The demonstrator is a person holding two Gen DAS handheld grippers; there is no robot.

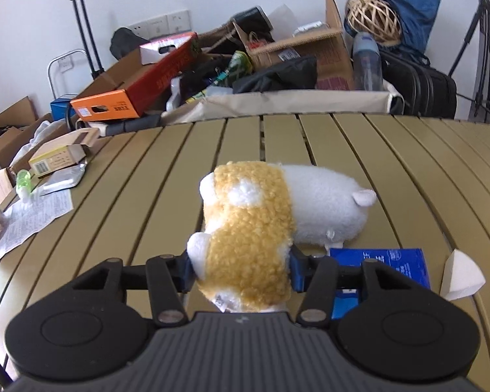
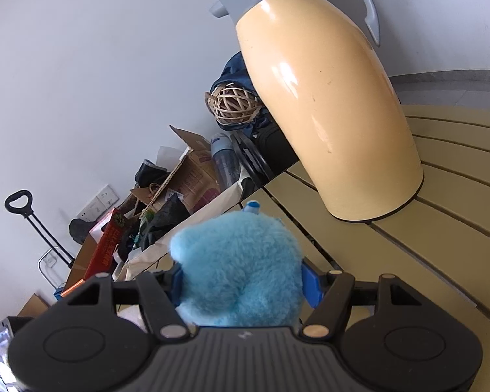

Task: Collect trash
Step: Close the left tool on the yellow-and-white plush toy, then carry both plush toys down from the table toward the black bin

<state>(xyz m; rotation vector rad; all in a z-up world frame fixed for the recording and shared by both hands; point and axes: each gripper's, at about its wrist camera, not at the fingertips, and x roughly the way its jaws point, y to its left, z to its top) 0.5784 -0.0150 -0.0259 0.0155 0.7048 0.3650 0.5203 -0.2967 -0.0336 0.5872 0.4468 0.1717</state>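
My left gripper (image 1: 240, 269) is shut on a yellow and white plush toy (image 1: 254, 222), whose white front end rests on the slatted table (image 1: 392, 150). A blue packet (image 1: 392, 261) lies just right of the gripper, partly under it. A white paper wedge (image 1: 462, 276) lies further right. My right gripper (image 2: 241, 282) is shut on a fluffy light blue plush toy (image 2: 235, 261), held above the table edge. The view is tilted.
A tall cream thermos jug (image 2: 323, 98) stands on the table (image 2: 441, 228) close ahead of the right gripper. Boxes, a foil pack, papers and a small green bottle (image 1: 23, 179) crowd the table's left edge. A cart of boxes and bags (image 1: 277, 65) stands behind the table.
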